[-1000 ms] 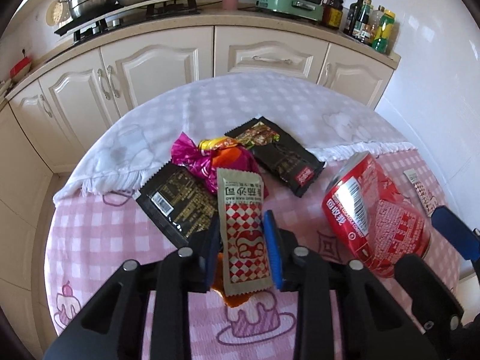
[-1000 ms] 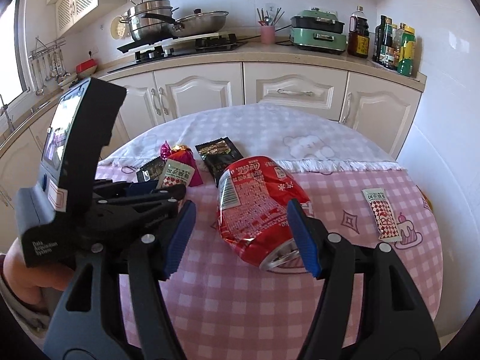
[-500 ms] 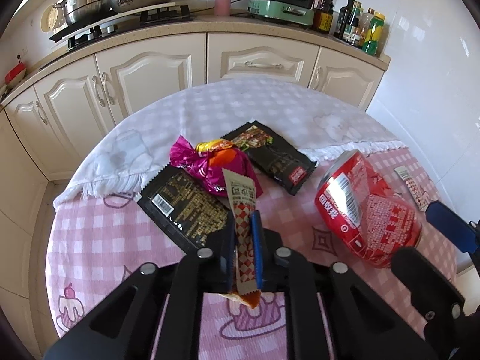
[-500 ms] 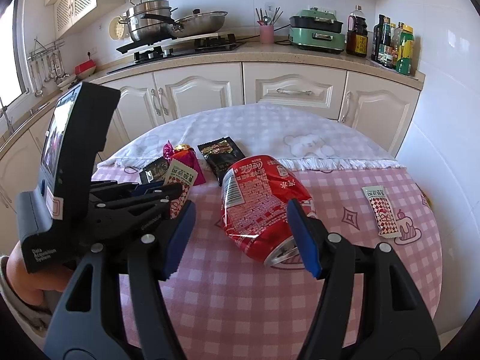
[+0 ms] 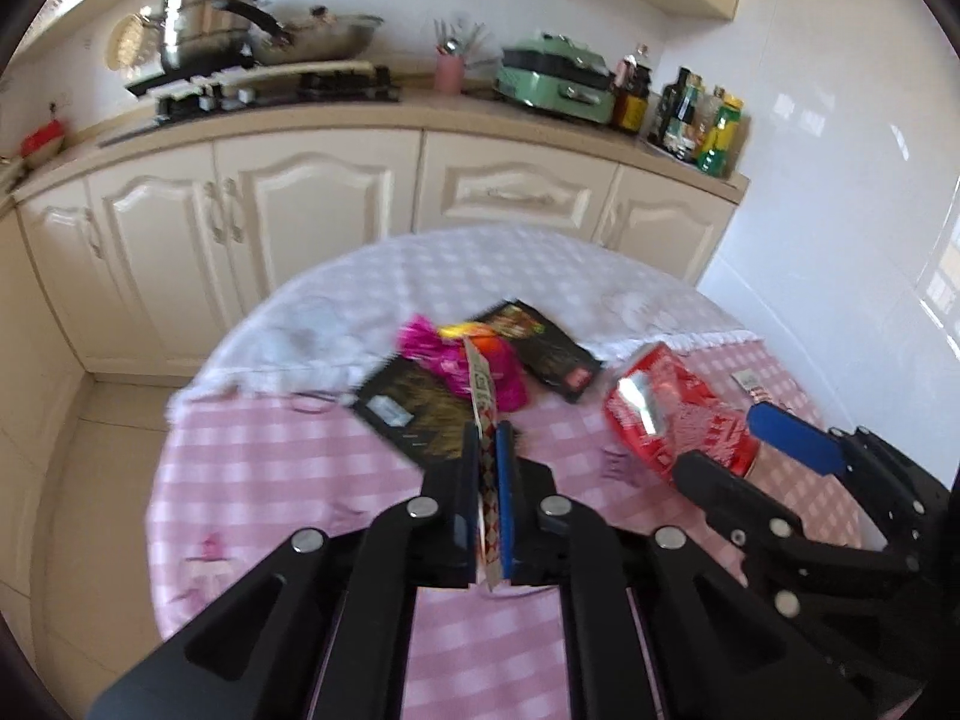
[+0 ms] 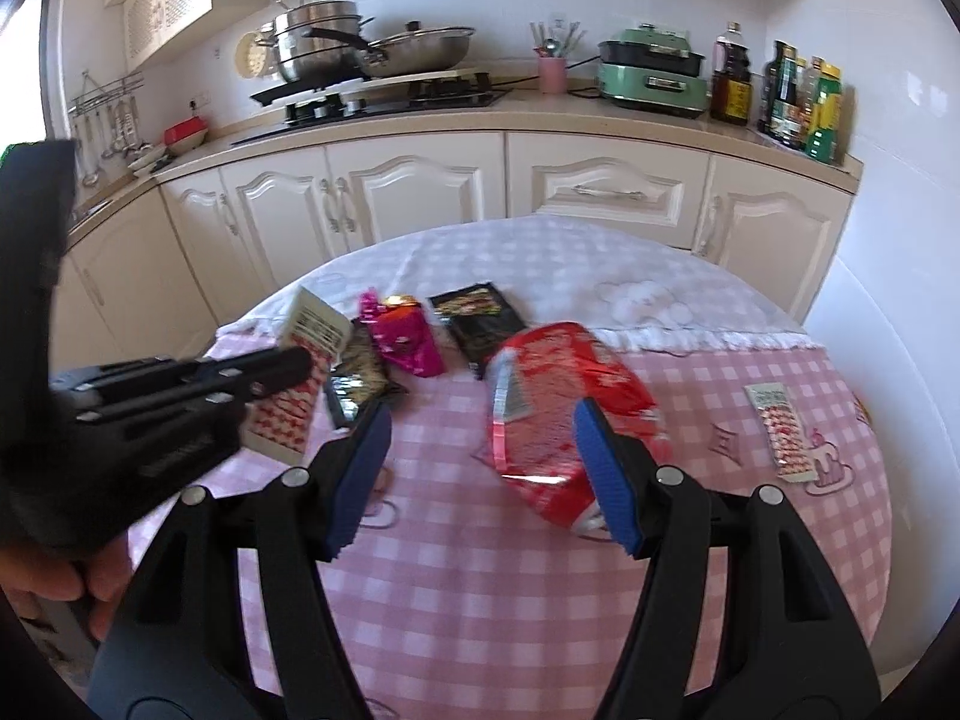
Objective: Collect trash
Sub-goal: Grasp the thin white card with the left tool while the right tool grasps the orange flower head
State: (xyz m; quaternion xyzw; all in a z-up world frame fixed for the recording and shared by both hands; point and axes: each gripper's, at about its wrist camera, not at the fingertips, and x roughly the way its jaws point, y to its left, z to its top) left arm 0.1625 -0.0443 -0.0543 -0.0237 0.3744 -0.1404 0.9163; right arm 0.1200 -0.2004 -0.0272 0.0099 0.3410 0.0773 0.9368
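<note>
Lifted off the table, flat checkered sachet (image 5: pixel 487 468) (creased) sits pinched in left gripper (image 5: pixel 487 441).

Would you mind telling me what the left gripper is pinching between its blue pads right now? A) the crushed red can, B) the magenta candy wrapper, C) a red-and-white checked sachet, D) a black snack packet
C: the left gripper is shut on the red-and-white checked sachet, held edge-on above the pink tablecloth, while the crushed red can lies between the open right gripper's jaws.
</note>
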